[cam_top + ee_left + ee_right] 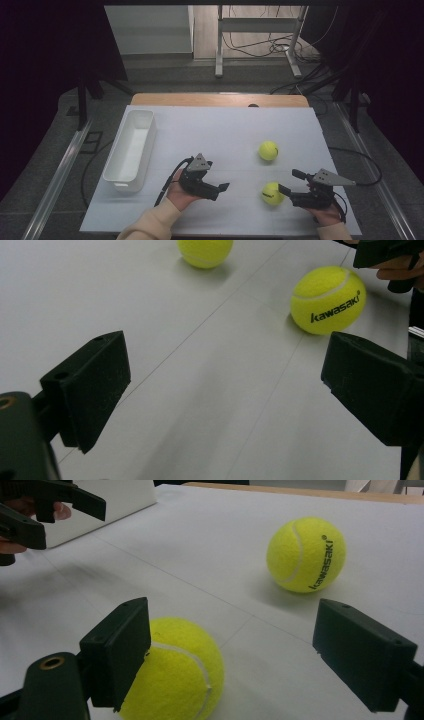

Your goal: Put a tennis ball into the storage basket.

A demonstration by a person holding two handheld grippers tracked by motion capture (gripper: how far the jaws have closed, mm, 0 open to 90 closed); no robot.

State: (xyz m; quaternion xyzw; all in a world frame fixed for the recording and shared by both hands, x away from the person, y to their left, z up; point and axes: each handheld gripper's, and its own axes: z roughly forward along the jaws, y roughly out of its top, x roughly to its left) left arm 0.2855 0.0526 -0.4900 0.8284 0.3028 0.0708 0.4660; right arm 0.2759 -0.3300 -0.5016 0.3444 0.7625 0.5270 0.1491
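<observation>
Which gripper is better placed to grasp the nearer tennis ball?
The right gripper: its open jaws are already beside the nearer tennis ball. The left gripper, also open, is farther from it over bare table.

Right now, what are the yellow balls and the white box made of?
The near ball and far ball look like rubber tennis balls covered in fuzzy yellow felt, with pale curved seams. The box seems to be smooth, slightly glossy white plastic, judging by its thin rounded rim.
</observation>
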